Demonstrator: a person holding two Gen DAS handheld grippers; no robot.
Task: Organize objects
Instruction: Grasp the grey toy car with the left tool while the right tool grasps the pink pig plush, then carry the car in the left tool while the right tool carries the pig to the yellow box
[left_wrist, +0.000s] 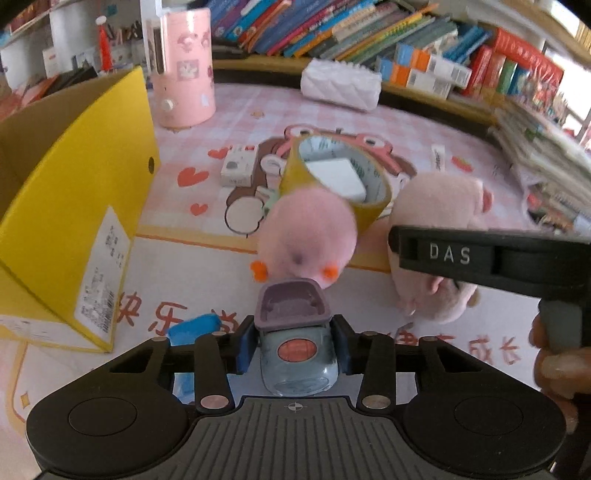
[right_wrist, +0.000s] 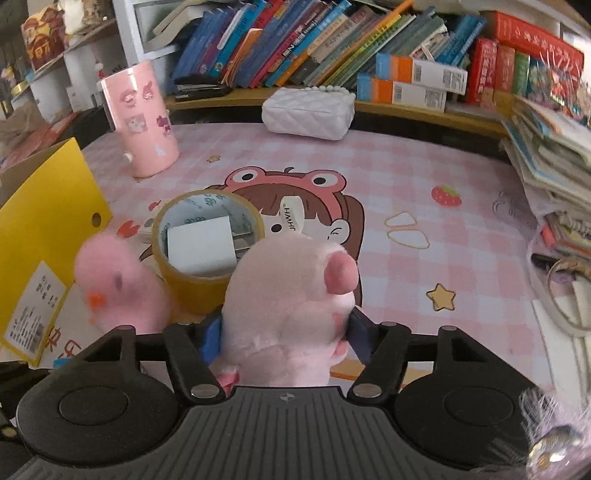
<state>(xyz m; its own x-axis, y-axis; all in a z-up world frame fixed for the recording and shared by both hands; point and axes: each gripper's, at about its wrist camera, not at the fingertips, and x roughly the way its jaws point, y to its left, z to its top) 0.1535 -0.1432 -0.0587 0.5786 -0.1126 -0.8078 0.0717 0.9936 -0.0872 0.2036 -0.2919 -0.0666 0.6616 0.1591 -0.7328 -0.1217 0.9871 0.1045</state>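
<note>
Left-wrist view, left to right: a yellow cardboard box (left_wrist: 74, 206) stands open at nine o'clock on the pink checked mat (left_wrist: 424, 122); at centre the left gripper (left_wrist: 295, 347) is closed on a small grey toy car (left_wrist: 295, 354), its blue pads pressing both flanks. Just beyond, at twelve o'clock, sits a round pink plush (left_wrist: 306, 236), with a roll of brown tape (left_wrist: 332, 184) behind it. Right-wrist view: the same box (right_wrist: 44, 221) lies at nine o'clock, the roll of tape (right_wrist: 207, 240) at eleven, and the right gripper (right_wrist: 284, 336) clamps a pink pig plush (right_wrist: 291, 295) between its pads.
</note>
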